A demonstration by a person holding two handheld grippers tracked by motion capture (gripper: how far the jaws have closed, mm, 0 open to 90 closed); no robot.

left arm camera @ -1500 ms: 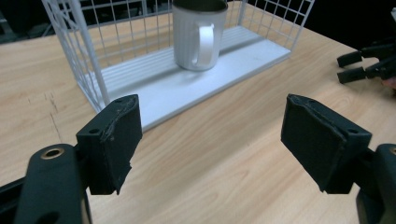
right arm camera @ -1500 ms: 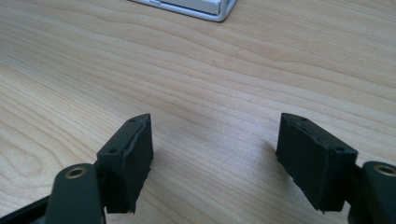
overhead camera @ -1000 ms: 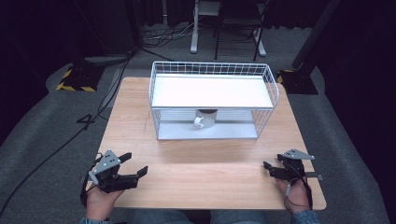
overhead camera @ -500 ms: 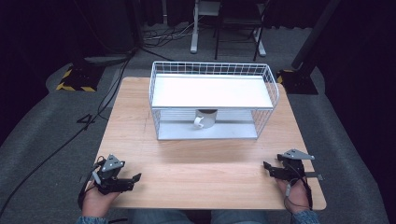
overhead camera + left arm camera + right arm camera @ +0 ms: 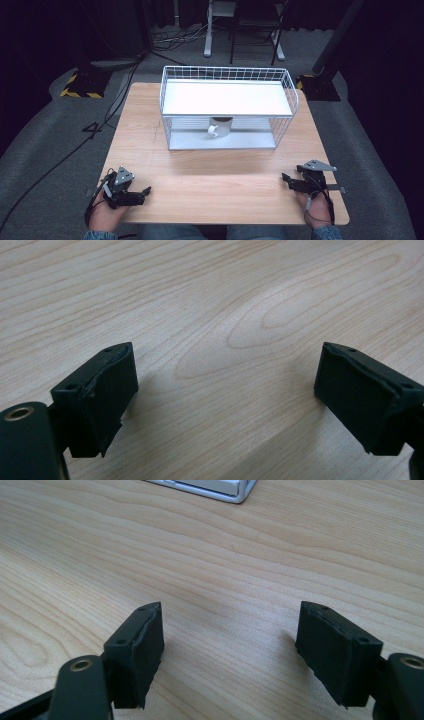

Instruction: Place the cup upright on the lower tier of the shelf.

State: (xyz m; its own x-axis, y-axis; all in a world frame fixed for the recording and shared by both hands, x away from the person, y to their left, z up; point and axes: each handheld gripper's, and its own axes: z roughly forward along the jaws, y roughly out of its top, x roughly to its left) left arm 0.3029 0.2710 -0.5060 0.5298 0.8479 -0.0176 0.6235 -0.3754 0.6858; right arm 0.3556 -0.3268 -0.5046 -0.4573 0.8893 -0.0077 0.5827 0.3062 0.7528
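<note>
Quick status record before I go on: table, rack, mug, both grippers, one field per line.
table: light wooden table, bare between the grippers
rack: white wire rack at the far middle, solid white shelf on top
mug: white mug under the shelf on the rack's lower level, handle towards the person
left gripper: left gripper open, nothing between its jaws, low at the near left corner
right gripper: right gripper open, nothing held, at the near right edge

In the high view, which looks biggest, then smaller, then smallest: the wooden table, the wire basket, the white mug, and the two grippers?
1. wooden table, largest by far.
2. wire basket.
3. left gripper and right gripper: they look alike, so no ranking between them.
4. white mug, smallest, partly hidden under the basket's shelf.
</note>
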